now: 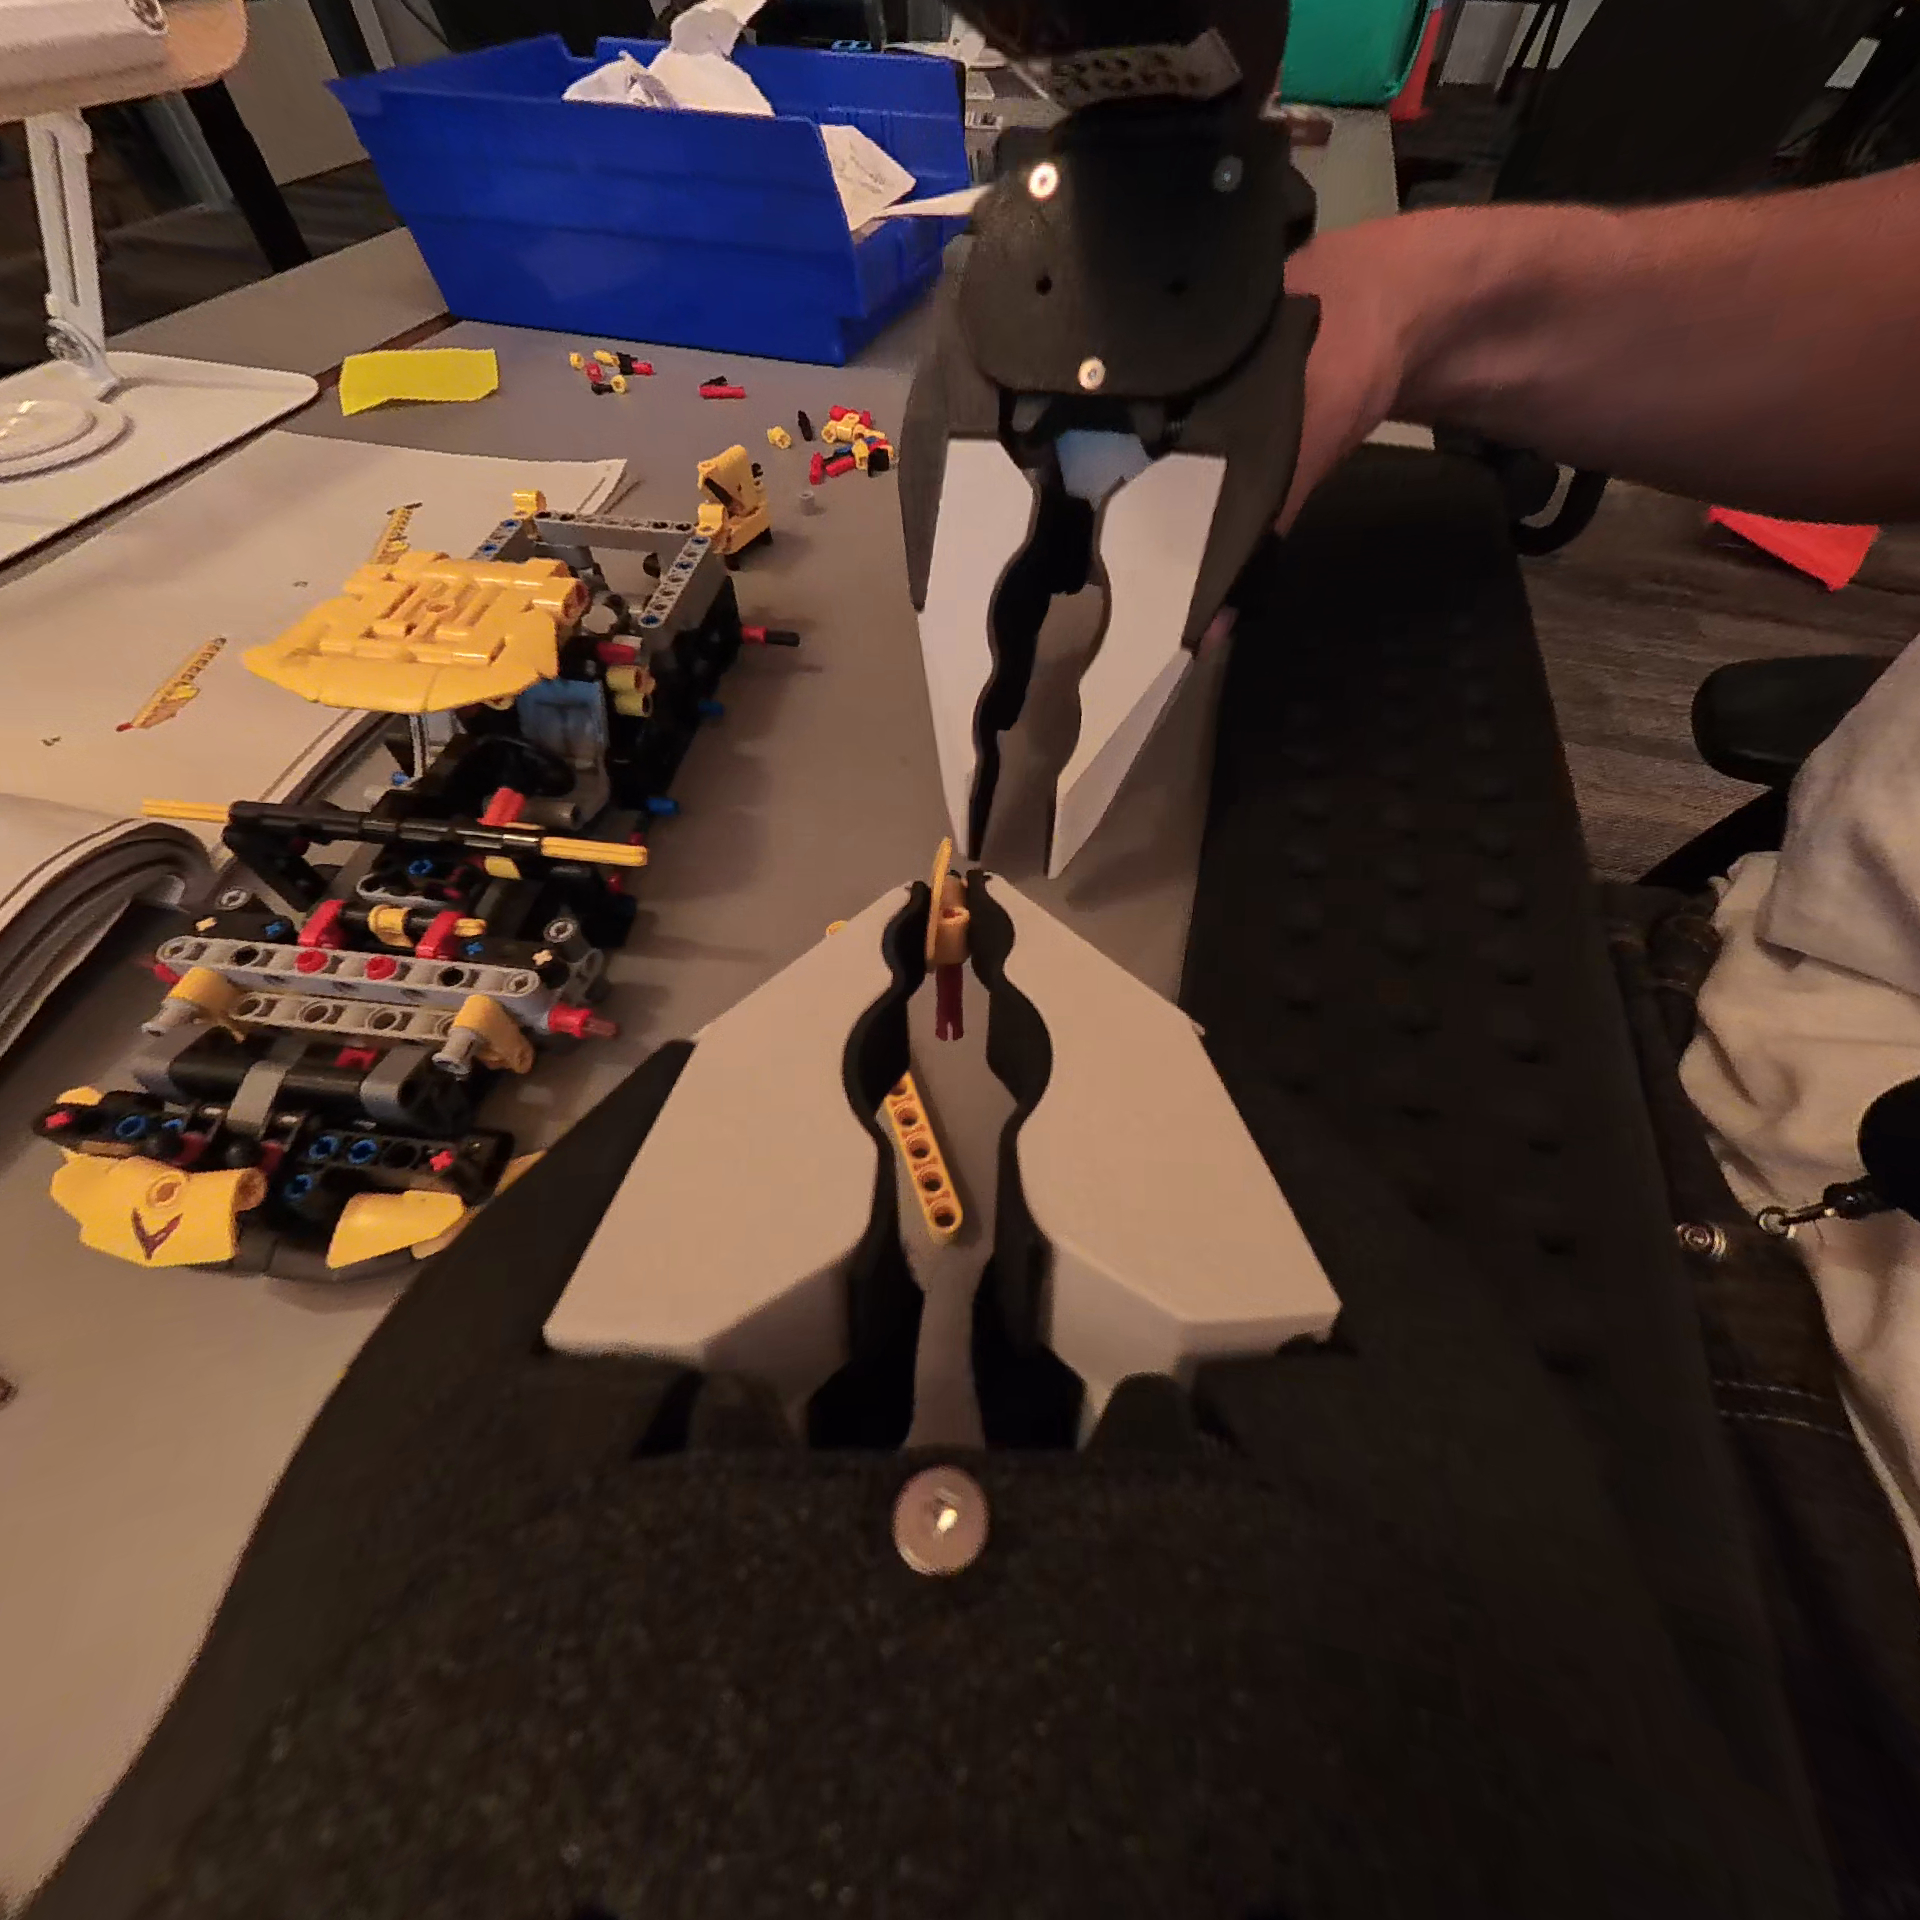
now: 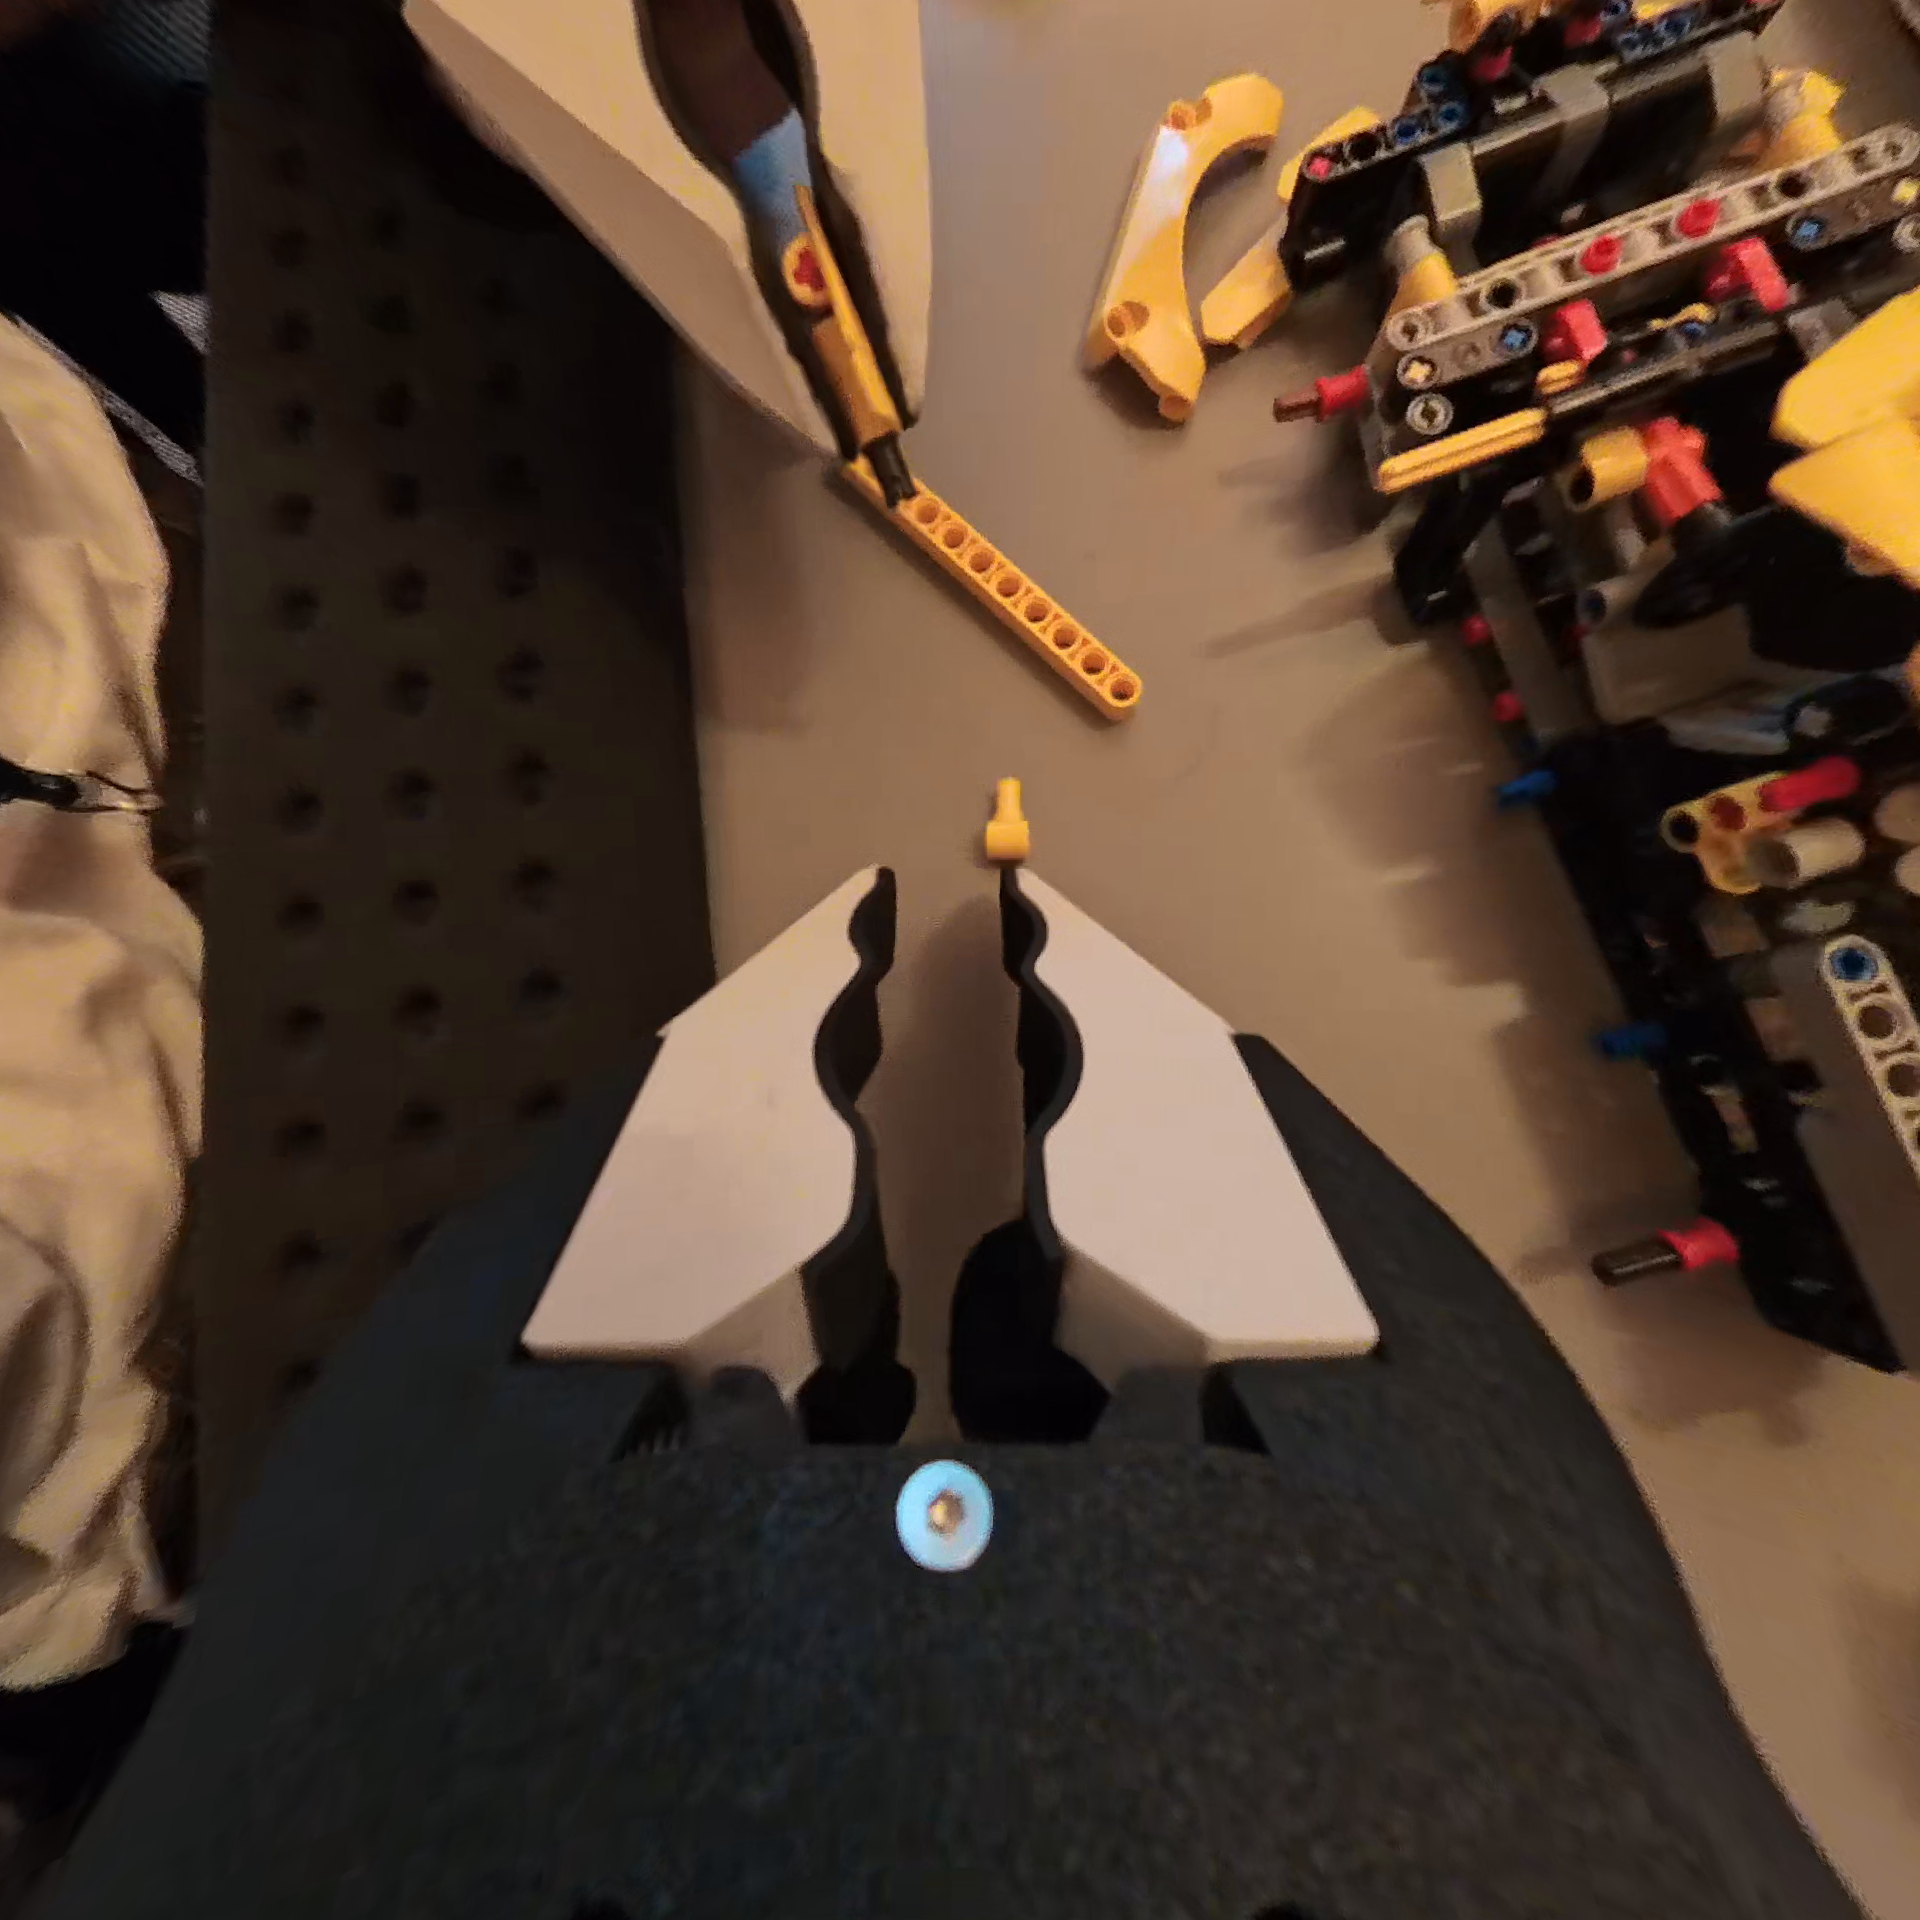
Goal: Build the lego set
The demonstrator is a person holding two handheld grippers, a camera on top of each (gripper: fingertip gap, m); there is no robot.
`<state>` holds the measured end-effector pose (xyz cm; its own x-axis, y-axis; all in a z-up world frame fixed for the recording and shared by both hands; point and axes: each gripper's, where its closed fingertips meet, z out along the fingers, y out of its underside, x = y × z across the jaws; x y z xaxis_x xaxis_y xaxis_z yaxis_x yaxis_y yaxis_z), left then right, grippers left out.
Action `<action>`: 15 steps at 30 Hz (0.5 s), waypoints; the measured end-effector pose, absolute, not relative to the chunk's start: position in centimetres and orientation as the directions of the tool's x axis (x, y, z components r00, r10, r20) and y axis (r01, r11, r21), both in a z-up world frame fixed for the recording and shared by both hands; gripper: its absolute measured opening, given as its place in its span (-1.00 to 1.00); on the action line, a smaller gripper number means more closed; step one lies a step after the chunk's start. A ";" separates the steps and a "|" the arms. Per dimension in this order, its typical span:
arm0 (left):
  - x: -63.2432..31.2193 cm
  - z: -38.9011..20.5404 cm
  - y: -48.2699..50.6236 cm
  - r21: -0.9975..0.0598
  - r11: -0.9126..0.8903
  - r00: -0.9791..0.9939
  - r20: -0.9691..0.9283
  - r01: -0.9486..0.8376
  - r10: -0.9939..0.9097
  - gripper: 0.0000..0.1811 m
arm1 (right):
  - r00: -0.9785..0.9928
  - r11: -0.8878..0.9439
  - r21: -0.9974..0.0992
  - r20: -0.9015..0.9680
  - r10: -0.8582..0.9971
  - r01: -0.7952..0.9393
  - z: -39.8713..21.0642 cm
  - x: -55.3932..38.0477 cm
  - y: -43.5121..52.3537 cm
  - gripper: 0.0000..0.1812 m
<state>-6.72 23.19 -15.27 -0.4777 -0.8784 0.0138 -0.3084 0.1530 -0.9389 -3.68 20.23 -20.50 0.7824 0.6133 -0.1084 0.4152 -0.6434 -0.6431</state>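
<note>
Left gripper point(image 1: 943, 894) is clamped on a long yellow holed lego beam point(image 2: 1013, 597). Right gripper point(image 2: 945, 878) has its fingers slightly apart, empty, a small yellow connector pin point(image 2: 1006, 823) lying just off its tips, half-built yellow-and-black lego car point(image 1: 416, 862) nearby.

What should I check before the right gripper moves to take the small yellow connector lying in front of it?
1. Right gripper open and empty: ok.
2. Small yellow connector centred between its fingers: not ok. It lies just ahead of one fingertip, off the middle line.
3. Left gripper holding firmly: ok. It is shut on a yellow piece with a dark red axle.
4. Long yellow beam joined to that held piece or lying free: cannot tell.
5. Free space around the connector: ok. The beam and the car model are both apart from it on the table.
</note>
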 end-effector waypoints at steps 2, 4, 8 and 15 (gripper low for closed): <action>-6.7 -15.2 23.3 -0.940 0.147 -0.474 0.016 -0.306 -0.881 -0.93 | 0.795 -0.616 -0.632 0.001 0.606 0.470 -21.0 -2.8 20.9 -0.77; -6.7 -15.2 23.3 -0.942 0.143 -0.476 0.020 -0.305 -0.879 -0.93 | 0.790 -0.594 -0.657 0.002 0.614 0.463 -20.7 -3.0 21.2 -0.80; -6.7 -15.2 23.2 -0.940 0.142 -0.479 0.025 -0.309 -0.877 -0.92 | 0.773 -0.625 -0.631 -0.060 0.631 0.460 -21.0 -3.6 21.3 -0.80; -6.8 -15.1 23.2 -0.943 0.141 -0.482 0.024 -0.302 -0.876 -0.93 | 0.720 -0.621 -0.590 -0.092 0.687 0.517 -21.2 -1.8 21.2 -0.81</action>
<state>-6.75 23.18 -15.12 -0.4819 -0.8759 0.0236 -0.3017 0.1405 -0.9430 -1.81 21.16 -21.20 0.7204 0.6874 -0.0920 0.5168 -0.6206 -0.5898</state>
